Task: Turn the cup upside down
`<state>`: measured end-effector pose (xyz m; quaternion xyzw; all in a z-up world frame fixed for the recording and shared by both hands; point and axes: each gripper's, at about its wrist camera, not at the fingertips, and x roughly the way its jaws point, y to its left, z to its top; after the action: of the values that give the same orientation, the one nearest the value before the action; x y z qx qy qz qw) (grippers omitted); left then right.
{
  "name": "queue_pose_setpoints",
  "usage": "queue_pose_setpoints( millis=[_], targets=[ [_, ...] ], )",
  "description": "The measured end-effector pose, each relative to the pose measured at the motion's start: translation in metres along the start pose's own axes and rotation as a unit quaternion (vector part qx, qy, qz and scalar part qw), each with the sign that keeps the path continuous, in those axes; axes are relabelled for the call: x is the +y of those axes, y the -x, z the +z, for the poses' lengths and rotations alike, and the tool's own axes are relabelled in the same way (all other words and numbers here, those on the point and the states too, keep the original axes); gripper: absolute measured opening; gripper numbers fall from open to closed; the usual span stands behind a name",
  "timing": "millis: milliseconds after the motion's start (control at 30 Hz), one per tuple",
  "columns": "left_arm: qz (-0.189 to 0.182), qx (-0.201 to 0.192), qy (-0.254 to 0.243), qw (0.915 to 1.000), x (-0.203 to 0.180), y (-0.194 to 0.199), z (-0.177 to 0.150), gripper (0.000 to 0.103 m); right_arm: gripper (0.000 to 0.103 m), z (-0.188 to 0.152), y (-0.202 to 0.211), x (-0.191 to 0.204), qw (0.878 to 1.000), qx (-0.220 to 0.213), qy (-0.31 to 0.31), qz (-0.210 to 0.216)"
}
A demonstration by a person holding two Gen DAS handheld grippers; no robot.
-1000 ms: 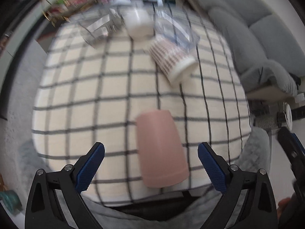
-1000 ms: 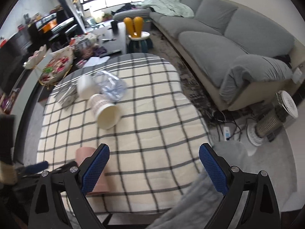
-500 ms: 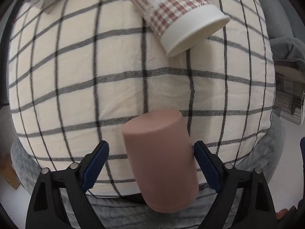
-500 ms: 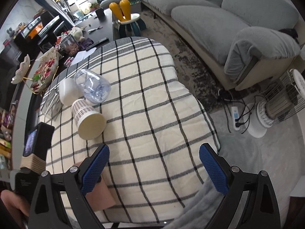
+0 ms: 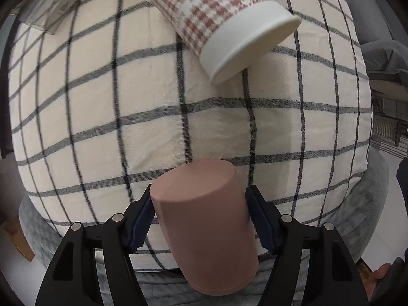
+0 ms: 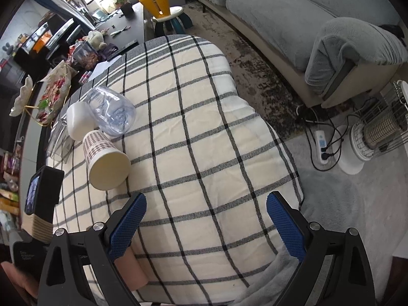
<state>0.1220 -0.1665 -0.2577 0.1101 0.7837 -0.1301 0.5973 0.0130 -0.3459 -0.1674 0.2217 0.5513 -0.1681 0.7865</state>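
Observation:
A plain pink cup (image 5: 206, 221) lies on its side near the front edge of the checked tablecloth (image 5: 102, 117), its closed base pointing away from me. My left gripper (image 5: 199, 216) is shut on the pink cup, blue pads pressed on both sides. In the right wrist view the cup (image 6: 131, 272) shows partly behind the right gripper's left finger. My right gripper (image 6: 206, 227) is open and empty above the cloth's front right part.
A red-patterned paper cup (image 5: 224, 23) lies on its side further back, also in the right wrist view (image 6: 104, 160). Behind it are a clear plastic cup (image 6: 112, 114) and a white cup (image 6: 76, 122). A sofa (image 6: 318, 12) and heater (image 6: 377, 132) stand to the right.
My left gripper came down toward the table around the pink cup and closed its pads onto the cup's sides. The right gripper stayed open and drifted slightly.

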Motion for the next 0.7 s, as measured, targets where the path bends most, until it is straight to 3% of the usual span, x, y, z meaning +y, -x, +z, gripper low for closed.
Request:
queue_pose_setpoints(
  millis=[200, 333, 433, 567, 633, 700],
  targets=[
    [0.021, -0.093, -0.005, 0.9954, 0.009, 0.04, -0.028, 0.068, 0.095, -0.004, 0.018, 0.008, 1.0, -0.023, 0.013, -0.004],
    [0.022, -0.21, 0.008, 0.9775, 0.015, 0.076, -0.052, 0.066, 0.095, -0.006, 0.031, 0.02, 0.998, -0.057, 0.031, 0.001],
    [0.05, -0.327, 0.013, 0.9434, 0.025, 0.095, -0.074, 0.066, 0.095, -0.012, 0.038, 0.033, 0.992, -0.111, 0.051, 0.008],
    [0.09, -0.467, 0.02, 0.8792, 0.051, 0.106, -0.101, 0.065, 0.095, -0.022, 0.036, 0.051, 0.984, -0.161, 0.076, 0.002],
    [0.101, -0.508, 0.031, 0.8551, 0.058, 0.098, -0.107, 0.065, 0.095, -0.027, 0.029, 0.058, 0.982, -0.172, 0.083, 0.002],
    [0.096, -0.524, 0.052, 0.8448, 0.075, 0.088, -0.105, 0.065, 0.095, -0.033, 0.02, 0.064, 0.98, -0.176, 0.09, -0.002]
  ],
)
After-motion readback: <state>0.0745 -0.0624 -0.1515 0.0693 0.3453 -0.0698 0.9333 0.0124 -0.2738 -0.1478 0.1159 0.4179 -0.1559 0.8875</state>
